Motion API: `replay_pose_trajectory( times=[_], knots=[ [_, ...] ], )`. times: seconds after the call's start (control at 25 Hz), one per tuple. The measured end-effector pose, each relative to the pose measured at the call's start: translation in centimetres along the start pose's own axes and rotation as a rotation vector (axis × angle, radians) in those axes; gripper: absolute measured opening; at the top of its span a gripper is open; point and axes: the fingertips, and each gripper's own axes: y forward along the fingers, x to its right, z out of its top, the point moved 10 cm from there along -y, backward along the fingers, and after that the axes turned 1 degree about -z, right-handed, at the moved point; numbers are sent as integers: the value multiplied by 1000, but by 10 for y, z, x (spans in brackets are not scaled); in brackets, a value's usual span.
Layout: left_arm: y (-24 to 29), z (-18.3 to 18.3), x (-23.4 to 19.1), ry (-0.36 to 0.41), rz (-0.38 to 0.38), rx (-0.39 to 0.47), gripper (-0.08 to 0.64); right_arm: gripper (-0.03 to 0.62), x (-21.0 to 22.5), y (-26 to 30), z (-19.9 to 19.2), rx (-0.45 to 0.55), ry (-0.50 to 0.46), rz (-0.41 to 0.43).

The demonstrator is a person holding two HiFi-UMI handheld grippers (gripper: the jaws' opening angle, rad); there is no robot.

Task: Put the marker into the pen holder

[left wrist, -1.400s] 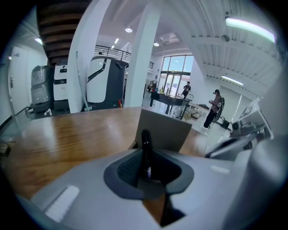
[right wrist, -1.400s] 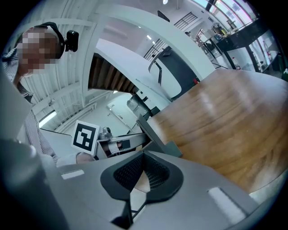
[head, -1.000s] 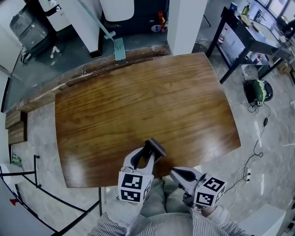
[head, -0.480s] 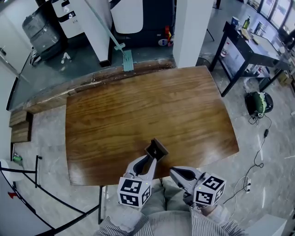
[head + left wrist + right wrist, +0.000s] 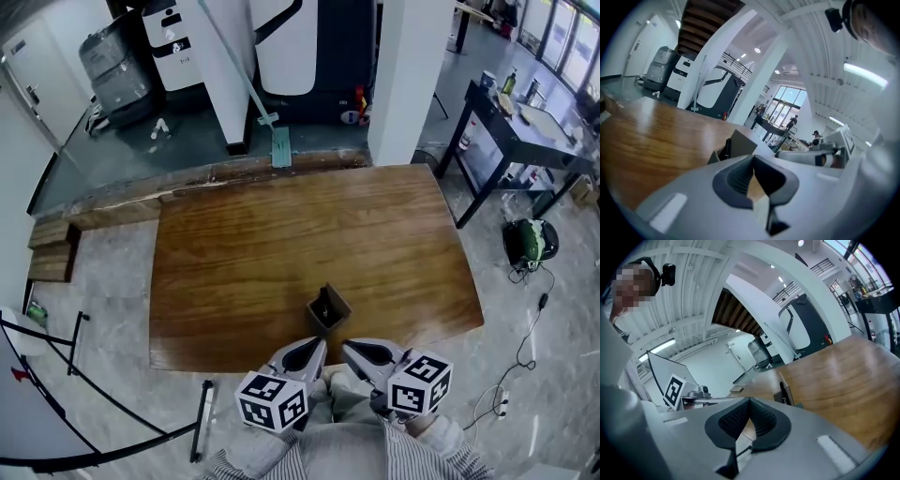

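Observation:
A small brown pen holder stands upright on the wooden table, close to its near edge. A dark marker stands inside it. The holder and the marker also show just past my jaws in the left gripper view. In the right gripper view the holder is seen edge-on with the marker. My left gripper and right gripper hover side by side at the near edge, just short of the holder. Both are shut and hold nothing.
Beyond the far edge of the table stand white machines and a white pillar. A long-handled tool leans there. A black bench with bottles is at the right, and a green device lies on the floor.
My left gripper was at the pen holder and has drawn back to the table's near edge; the holder now stands alone. The right gripper has barely moved. The head view has tilted up.

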Motion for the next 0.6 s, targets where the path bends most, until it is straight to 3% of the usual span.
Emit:
replay_pose_trajectory(
  times=[0.28,0.6],
  knots=[
    [-13,-12,13,-32,-86,24,8,0,-7,-3,-3,-31,-41,-20],
    [-15,-15,17,-39,-121,34,8,0,-12,-8,-2,-21,-72,-11]
  ],
)
